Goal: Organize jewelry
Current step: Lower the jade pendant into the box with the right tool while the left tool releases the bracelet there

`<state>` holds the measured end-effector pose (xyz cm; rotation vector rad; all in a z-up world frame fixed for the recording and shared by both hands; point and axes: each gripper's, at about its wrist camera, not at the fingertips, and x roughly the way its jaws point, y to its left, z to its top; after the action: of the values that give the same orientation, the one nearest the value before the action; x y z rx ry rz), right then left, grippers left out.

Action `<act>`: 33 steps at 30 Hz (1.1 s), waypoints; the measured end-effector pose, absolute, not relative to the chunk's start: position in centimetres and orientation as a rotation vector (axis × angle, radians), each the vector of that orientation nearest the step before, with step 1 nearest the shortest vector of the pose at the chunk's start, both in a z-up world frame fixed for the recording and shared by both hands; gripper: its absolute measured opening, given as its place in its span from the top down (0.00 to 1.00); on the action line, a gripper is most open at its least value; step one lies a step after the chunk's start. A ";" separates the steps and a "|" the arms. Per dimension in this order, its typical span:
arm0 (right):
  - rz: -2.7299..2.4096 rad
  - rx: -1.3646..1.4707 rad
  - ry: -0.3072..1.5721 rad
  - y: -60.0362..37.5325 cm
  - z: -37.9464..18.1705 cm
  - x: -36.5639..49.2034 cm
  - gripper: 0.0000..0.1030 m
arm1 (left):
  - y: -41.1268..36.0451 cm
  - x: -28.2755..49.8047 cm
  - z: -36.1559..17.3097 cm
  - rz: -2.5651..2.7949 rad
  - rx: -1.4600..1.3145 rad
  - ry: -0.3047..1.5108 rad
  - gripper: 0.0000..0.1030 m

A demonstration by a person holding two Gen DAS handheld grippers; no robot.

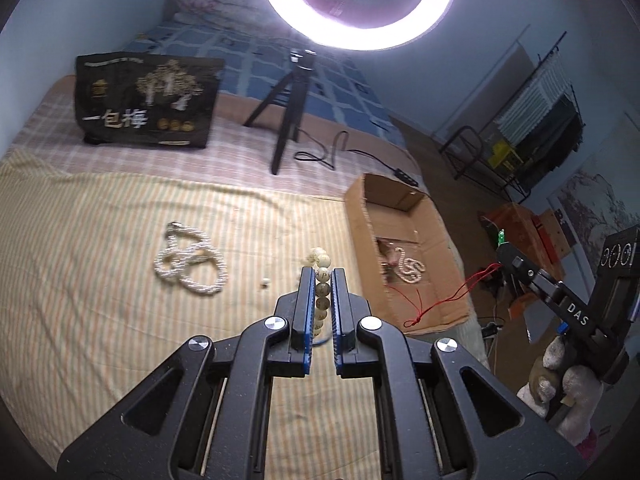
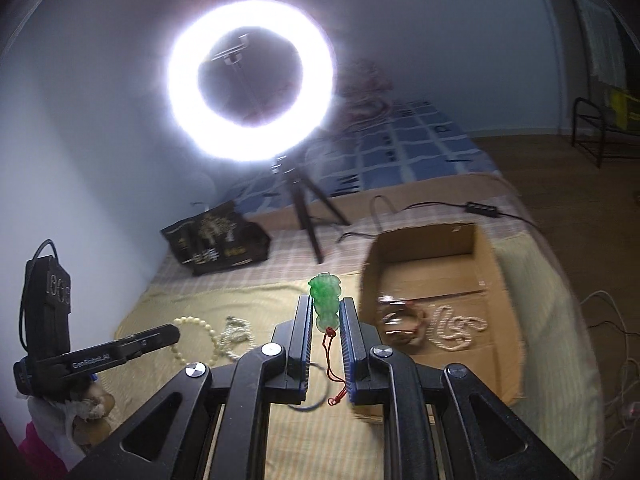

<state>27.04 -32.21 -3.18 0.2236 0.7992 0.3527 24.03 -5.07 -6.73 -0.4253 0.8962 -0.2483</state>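
The left gripper (image 1: 323, 276) pinches a bead bracelet (image 1: 321, 280) and the right gripper (image 2: 325, 304) a green pendant (image 2: 326, 300), above the striped bedspread (image 1: 100, 220), lower frame, with what seems a cardboard box (image 1: 362, 216) at right.

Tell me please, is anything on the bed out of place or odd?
One small white bead lies alone on the striped sheet, between the pearl necklace and the beaded bracelet held by the left gripper. It looks like a loose bead; I cannot tell which piece it came from. Nothing else stands out.
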 end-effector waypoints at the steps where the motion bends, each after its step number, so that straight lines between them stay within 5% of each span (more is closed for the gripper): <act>1: 0.343 0.225 0.798 -32.7 -3.2 27.0 0.89 | -5.5 24.1 -6.7 -0.256 -0.423 0.895 0.95; 33: 0.175 0.198 0.909 -41.9 -8.5 28.2 0.89 | -19.6 28.2 -10.3 -0.465 -0.340 0.979 0.95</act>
<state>28.19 -41.87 -8.48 0.1979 0.9091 0.1750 28.20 -19.61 -10.27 -0.3403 0.9789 -0.4647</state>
